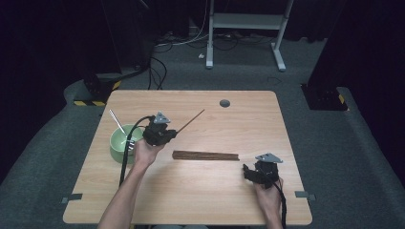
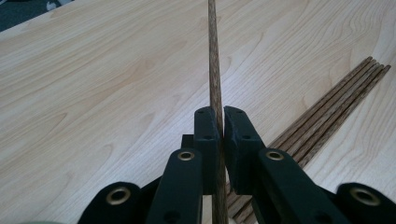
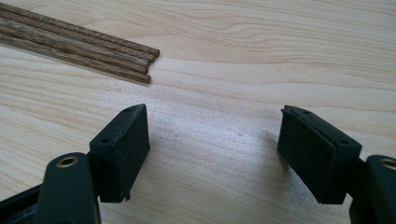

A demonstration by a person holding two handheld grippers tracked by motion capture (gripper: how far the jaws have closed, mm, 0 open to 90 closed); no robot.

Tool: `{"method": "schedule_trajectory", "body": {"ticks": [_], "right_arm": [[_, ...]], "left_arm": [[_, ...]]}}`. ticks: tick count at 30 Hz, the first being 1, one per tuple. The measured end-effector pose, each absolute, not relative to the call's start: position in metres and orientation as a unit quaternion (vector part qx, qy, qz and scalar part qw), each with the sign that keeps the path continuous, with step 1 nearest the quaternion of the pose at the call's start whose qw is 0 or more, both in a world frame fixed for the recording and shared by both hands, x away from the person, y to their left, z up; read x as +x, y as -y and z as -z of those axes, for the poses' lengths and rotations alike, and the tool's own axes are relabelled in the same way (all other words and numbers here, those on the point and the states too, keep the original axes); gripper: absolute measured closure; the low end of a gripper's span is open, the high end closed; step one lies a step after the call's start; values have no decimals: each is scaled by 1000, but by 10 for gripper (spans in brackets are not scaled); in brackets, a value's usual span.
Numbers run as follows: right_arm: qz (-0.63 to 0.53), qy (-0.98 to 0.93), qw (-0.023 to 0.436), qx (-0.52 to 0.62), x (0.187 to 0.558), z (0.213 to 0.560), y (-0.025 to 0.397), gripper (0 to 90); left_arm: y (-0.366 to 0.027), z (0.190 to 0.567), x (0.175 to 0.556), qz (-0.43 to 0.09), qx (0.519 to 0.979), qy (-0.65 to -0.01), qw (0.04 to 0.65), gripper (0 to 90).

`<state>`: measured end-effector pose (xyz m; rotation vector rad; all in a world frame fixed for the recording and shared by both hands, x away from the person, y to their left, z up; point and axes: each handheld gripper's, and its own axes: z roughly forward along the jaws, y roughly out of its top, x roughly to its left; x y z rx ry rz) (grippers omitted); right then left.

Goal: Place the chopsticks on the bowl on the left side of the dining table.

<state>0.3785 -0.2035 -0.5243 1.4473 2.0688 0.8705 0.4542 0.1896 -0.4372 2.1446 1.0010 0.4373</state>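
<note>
The left gripper is clamped on a single chopstick, its jaws pressed against both sides of the stick, which runs up and away toward the table's far edge. The left gripper sits over the left half of the table, just beside a green bowl near the left edge, with a metal utensil leaning in it. The remaining chopsticks lie bundled flat at the table's middle, parallel to the near edge. The right gripper has its jaws spread wide with nothing between them, near the right end of that bundle, toward the near right corner.
</note>
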Motion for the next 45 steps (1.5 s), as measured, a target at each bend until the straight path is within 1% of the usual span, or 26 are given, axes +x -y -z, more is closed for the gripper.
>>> {"method": "schedule_trajectory", "body": {"ticks": [27, 34, 45], "right_arm": [[-317, -753, 233, 527, 378, 524, 203, 245], [-317, -753, 233, 527, 378, 524, 203, 245], [-317, -753, 233, 527, 378, 524, 203, 245]], "left_arm": [[-246, 421, 428, -203, 819, -410, 346, 839], [-257, 424, 423, -208, 819, -415, 336, 839], [-272, 423, 419, -217, 808, -430, 340, 839]]}}
